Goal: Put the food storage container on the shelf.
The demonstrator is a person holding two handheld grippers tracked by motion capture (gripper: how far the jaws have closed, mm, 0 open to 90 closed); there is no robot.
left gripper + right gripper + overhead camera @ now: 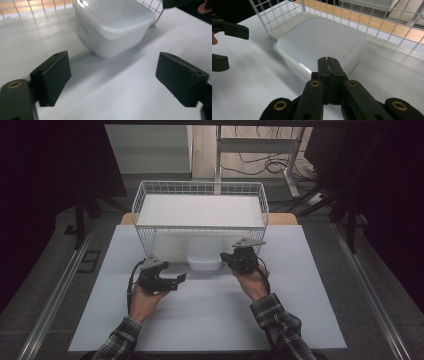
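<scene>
The tub [204,260], a white plastic box, sits on the desk [210,320] right at the front wall of the wire basket [200,187], between the two claws. In the right gripper view it seems to reach a little under that wall, though how far in is hard to tell. The left claw [113,77] is released, its pads wide apart with nothing between them, pointing at the tub from just beside it. The right claw [329,66] is clenched, pads pressed together on nothing, its tip close to the tub's near edge; whether it touches is unclear. This looks like the approach before a grasp or a push: the left claw is set to take a wall or rim, so the next move calls for easing it forward until one pad clears the rim, then closing. Both gripper views are blurred, and whether the tub has a lid or holds anything cannot be made out. In the high view the right claw's tip hides behind its body.
</scene>
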